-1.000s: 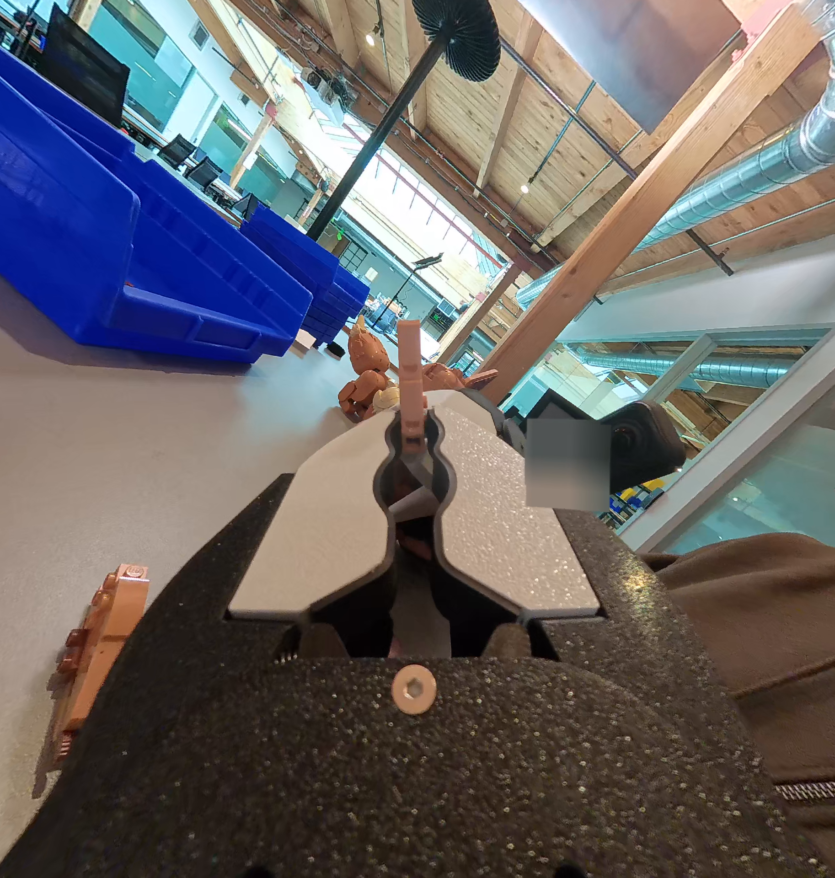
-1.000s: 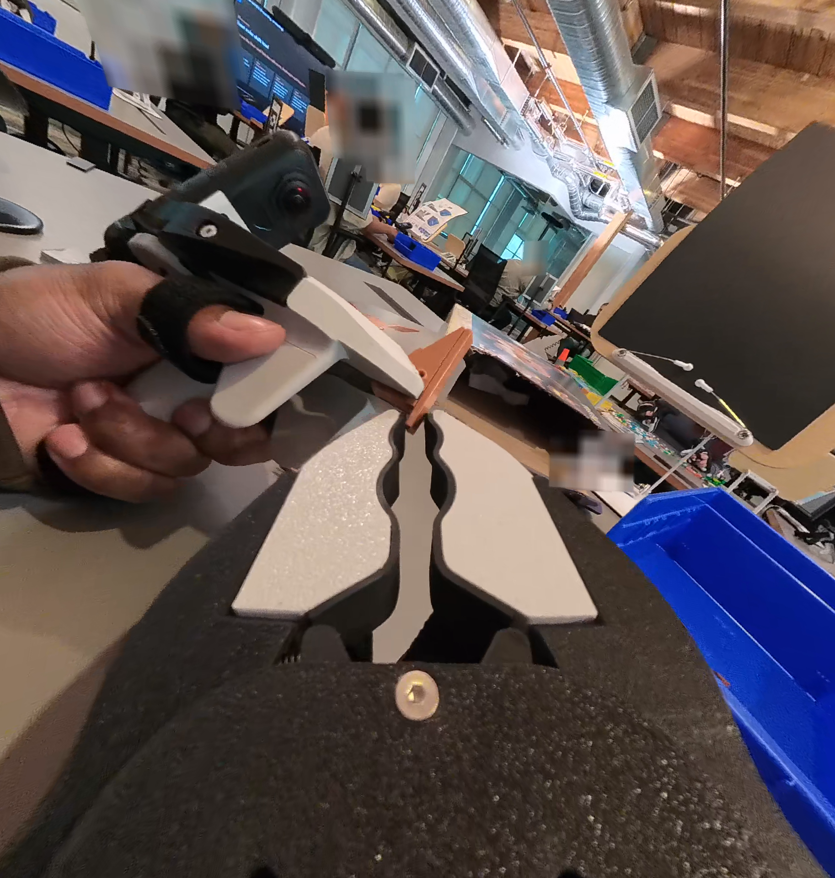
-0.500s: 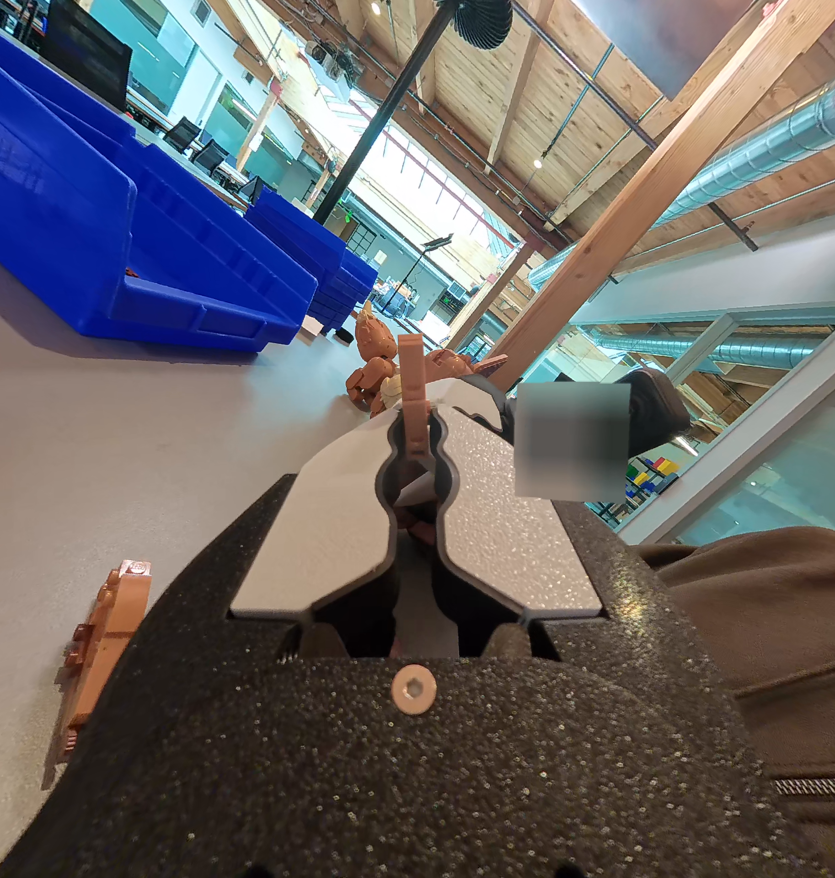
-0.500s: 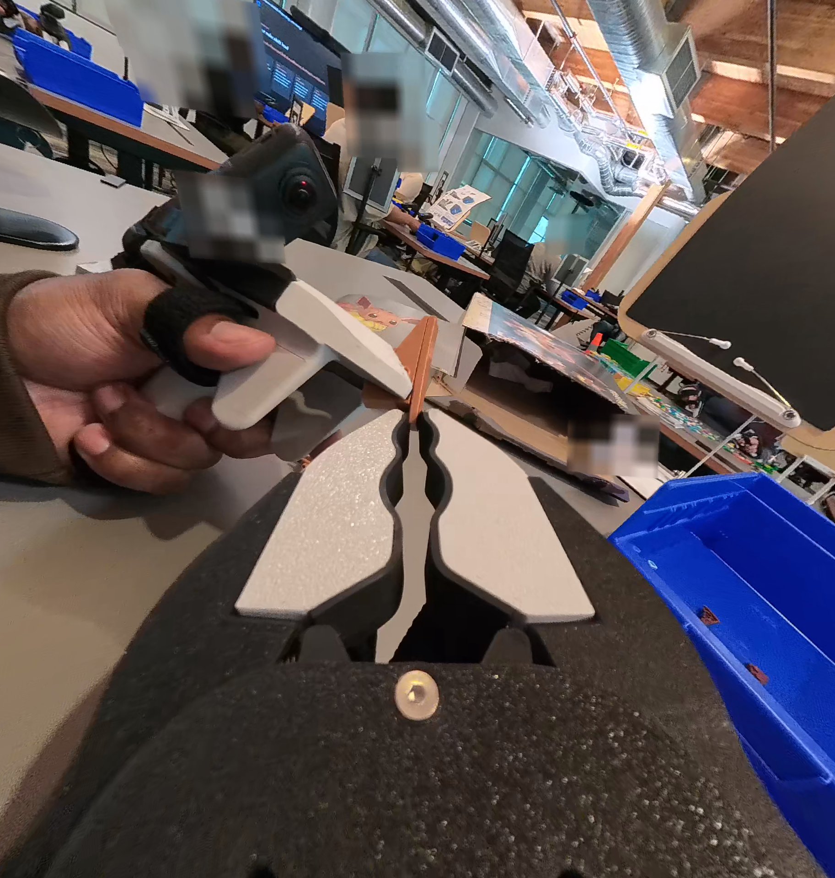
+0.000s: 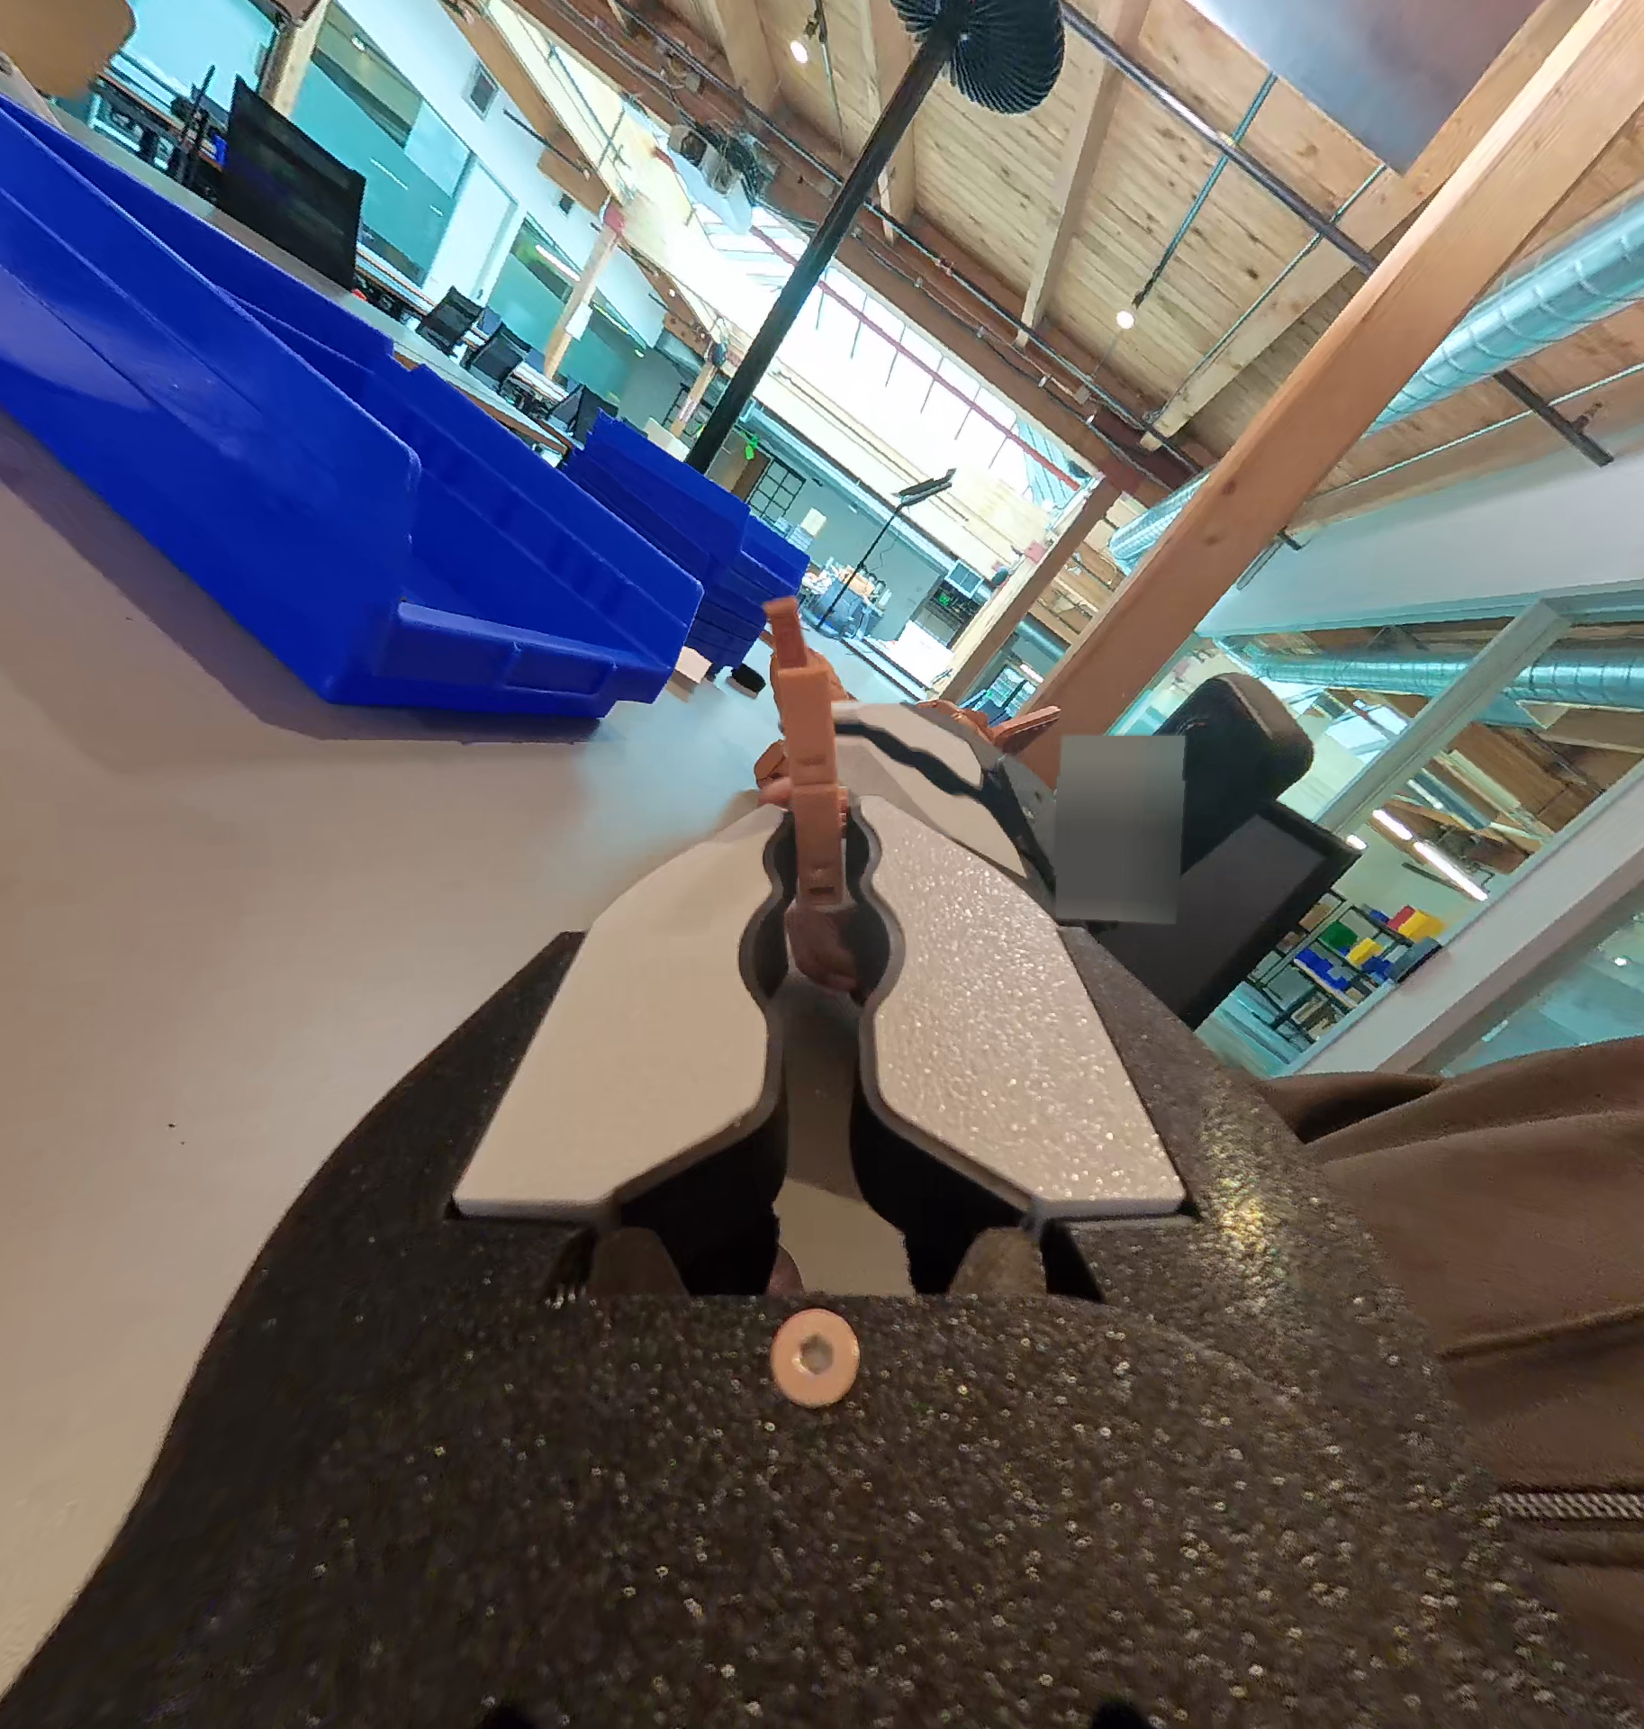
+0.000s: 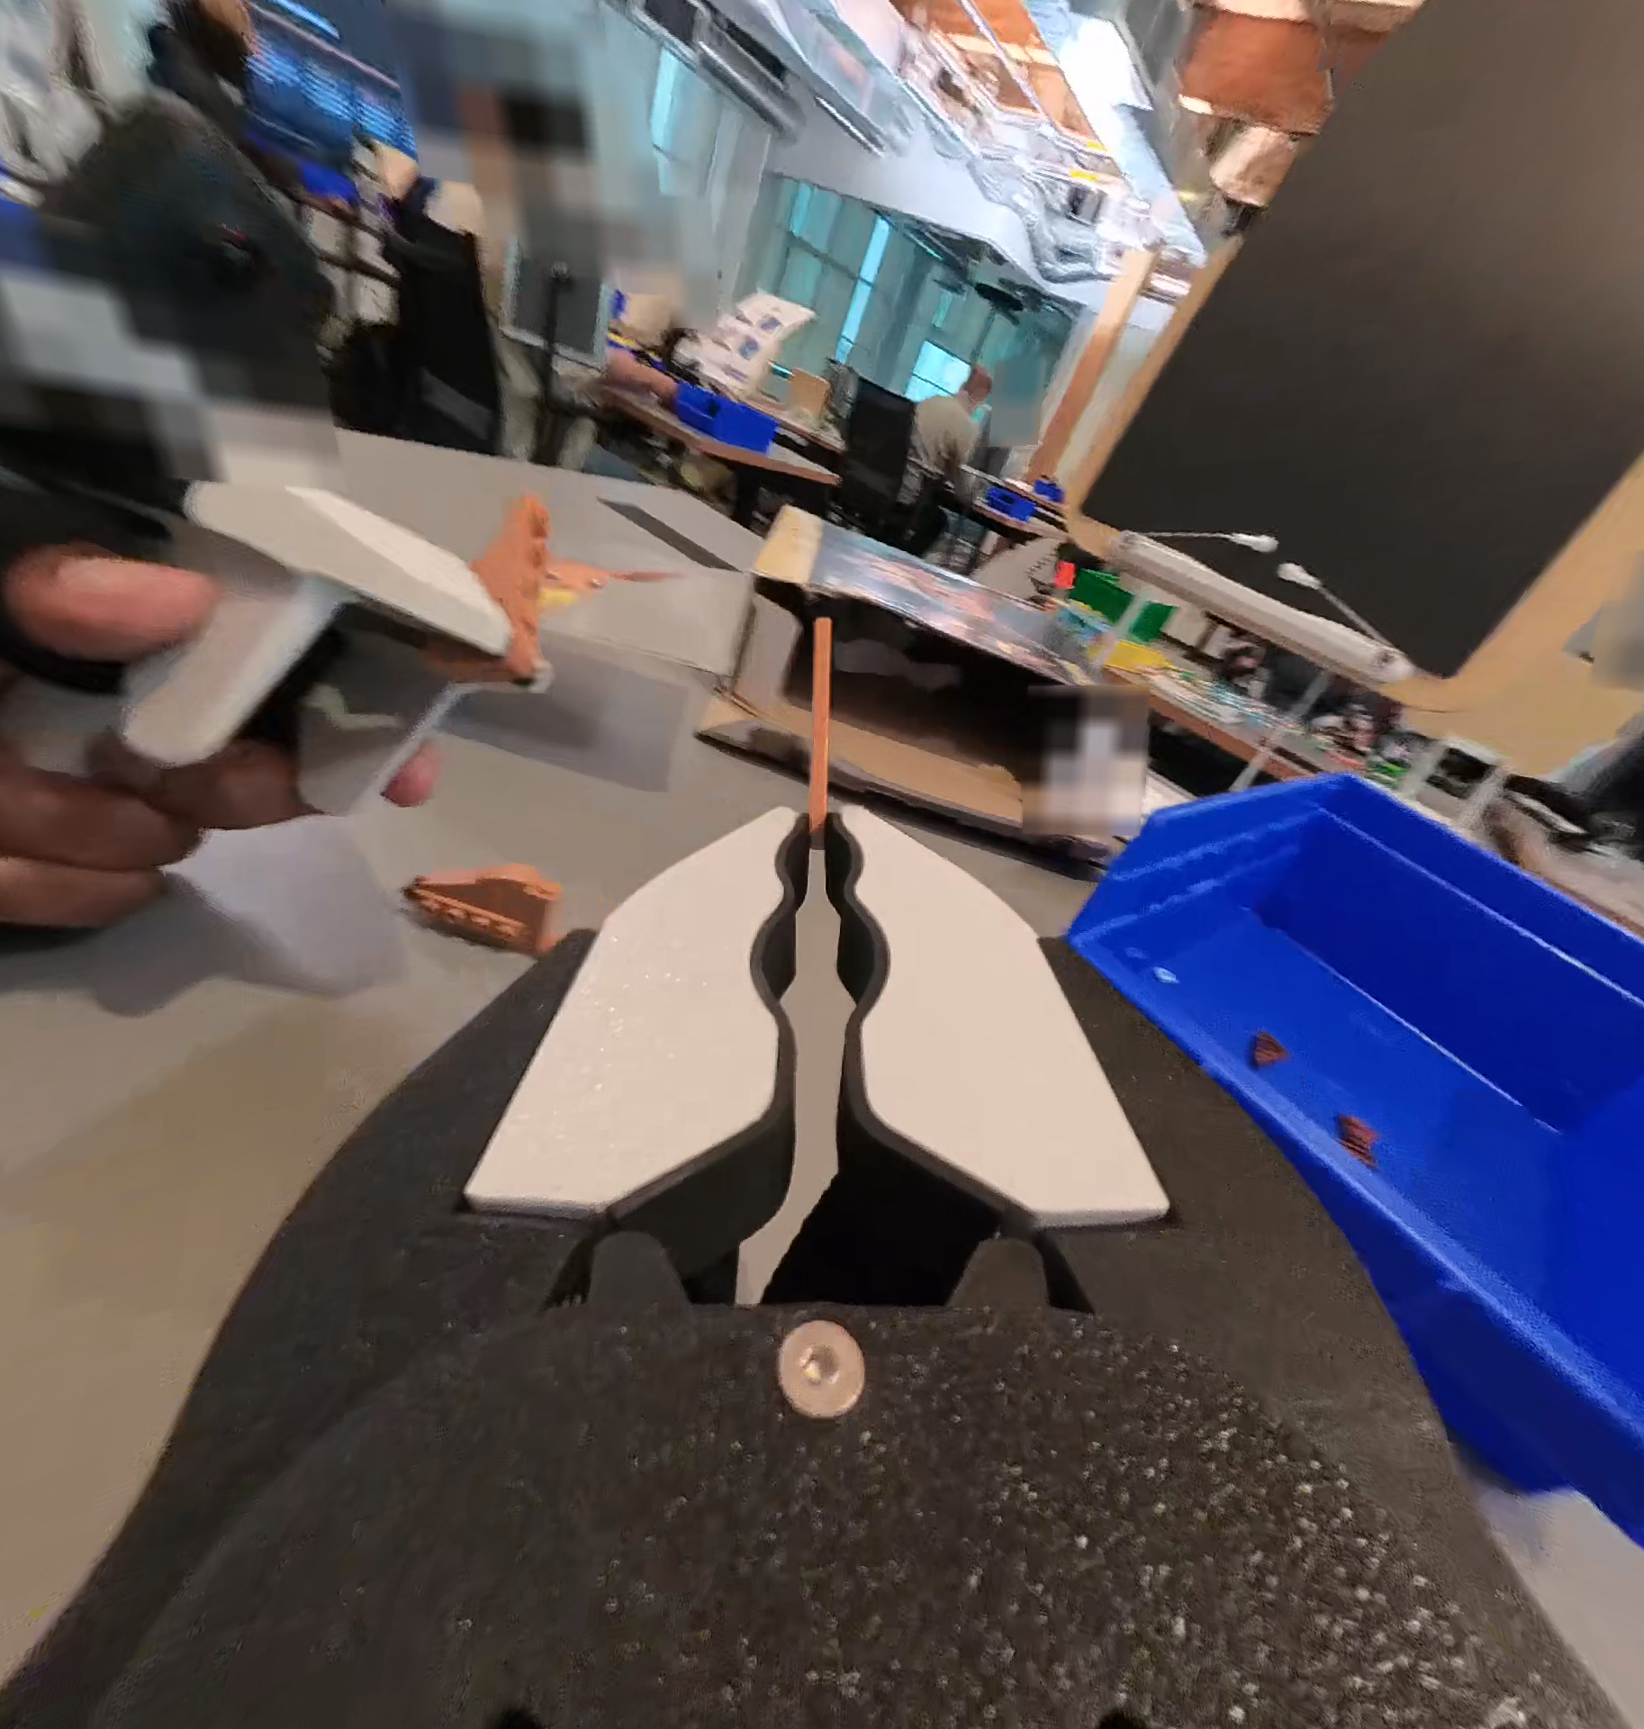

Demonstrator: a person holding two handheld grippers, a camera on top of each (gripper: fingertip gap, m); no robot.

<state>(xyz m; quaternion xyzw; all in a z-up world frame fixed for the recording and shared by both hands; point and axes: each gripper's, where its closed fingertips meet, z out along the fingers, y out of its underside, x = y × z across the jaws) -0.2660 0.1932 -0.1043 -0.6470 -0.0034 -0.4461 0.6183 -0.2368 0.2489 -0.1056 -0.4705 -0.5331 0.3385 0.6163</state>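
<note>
Grey tabletop (image 6: 192, 1123) under a timber-ceilinged workshop. My left gripper (image 5: 814, 823) is clamped on a tan-brown stepped brick assembly (image 5: 804, 739); both grey fingers (image 5: 968, 945) press its flanks, and the piece stands upright out past the tips. My right gripper (image 6: 816, 828) pinches a thin orange-brown flat plate (image 6: 820, 720) edge-on at the very fingertips, the rest rising clear above them. Another brown brick wedge (image 6: 486, 903) lies on the table left of my right fingers. Blue plastic bin (image 6: 1417, 1010) sits right, small brown bits inside.
</note>
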